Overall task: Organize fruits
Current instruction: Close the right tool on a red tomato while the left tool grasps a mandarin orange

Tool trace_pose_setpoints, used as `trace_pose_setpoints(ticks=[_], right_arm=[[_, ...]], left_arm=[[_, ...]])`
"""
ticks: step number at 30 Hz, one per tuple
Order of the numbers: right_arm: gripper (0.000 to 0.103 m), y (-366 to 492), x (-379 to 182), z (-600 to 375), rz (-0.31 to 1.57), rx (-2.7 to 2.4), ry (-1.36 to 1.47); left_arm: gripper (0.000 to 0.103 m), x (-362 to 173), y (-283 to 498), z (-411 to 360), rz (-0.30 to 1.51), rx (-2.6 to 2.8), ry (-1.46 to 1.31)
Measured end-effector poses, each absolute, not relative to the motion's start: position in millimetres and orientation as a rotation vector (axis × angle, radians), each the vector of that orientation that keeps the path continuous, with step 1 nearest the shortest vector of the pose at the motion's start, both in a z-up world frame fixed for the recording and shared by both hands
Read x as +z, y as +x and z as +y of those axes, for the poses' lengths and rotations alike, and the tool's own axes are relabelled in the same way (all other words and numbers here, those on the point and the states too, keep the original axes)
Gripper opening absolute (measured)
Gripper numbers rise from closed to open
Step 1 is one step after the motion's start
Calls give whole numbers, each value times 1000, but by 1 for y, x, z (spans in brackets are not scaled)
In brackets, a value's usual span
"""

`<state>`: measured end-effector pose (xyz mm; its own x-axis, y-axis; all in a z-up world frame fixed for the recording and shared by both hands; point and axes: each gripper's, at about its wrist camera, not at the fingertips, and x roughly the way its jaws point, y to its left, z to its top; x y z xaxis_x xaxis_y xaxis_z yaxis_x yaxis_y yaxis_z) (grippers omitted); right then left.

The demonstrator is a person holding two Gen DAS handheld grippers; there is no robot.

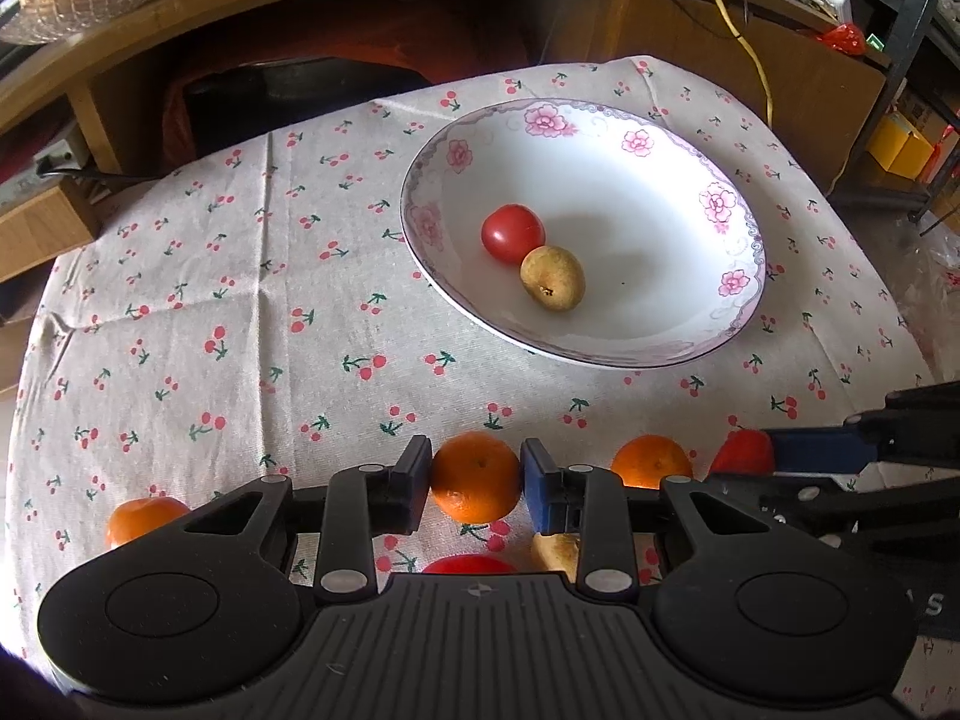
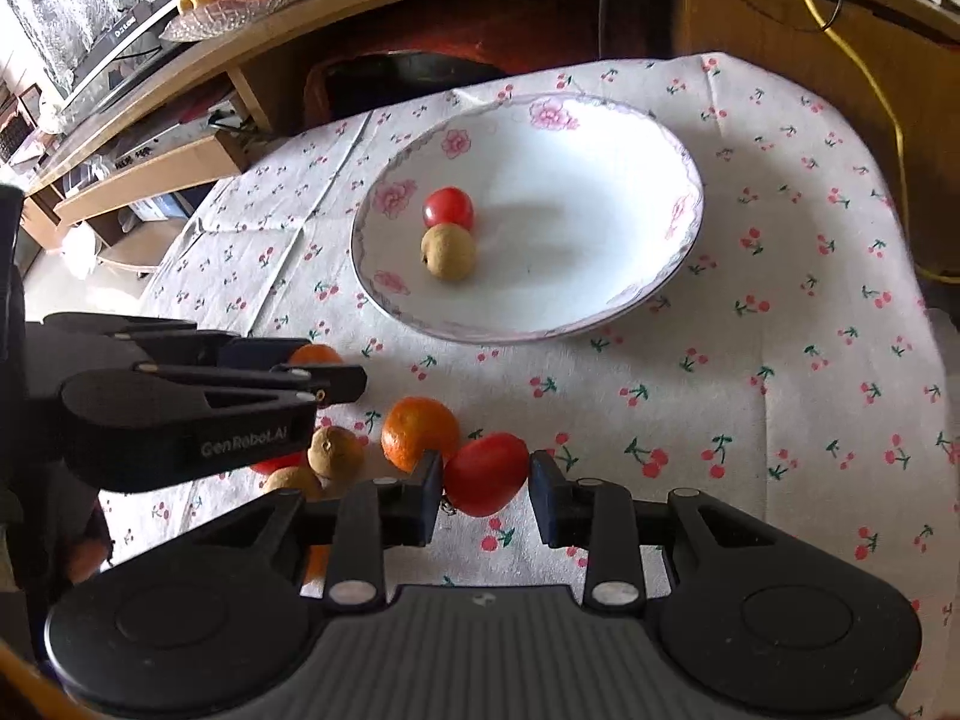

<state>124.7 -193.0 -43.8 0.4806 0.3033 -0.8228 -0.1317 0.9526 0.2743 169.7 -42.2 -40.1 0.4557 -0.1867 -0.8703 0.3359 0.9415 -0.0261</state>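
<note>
Your left tongs [image 1: 476, 476] are clenched on an orange [image 1: 476, 477] near the bench's [image 1: 180, 312] front edge. Right tongs [image 2: 486, 474] bracket a red tomato [image 2: 485, 473]: left pad touching, right pad looks just shy, so call it not yet gripped, though the view is poor there. Risks: the round tomato squirts out if you close off-centre, or knocks the neighbouring orange [image 2: 420, 432]. The plate [image 1: 690, 138] already holds a tomato [image 1: 513, 233] and a brown fruit [image 1: 552, 277]; drop gently or they roll.
</note>
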Motion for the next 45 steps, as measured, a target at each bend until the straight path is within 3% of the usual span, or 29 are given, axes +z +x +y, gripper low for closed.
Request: trace_pose_setpoints(ticks=[45], right_arm=[[32,134,-14,-197,868,179,169]], left_arm=[[40,-7,168,-58,949,-346,149]])
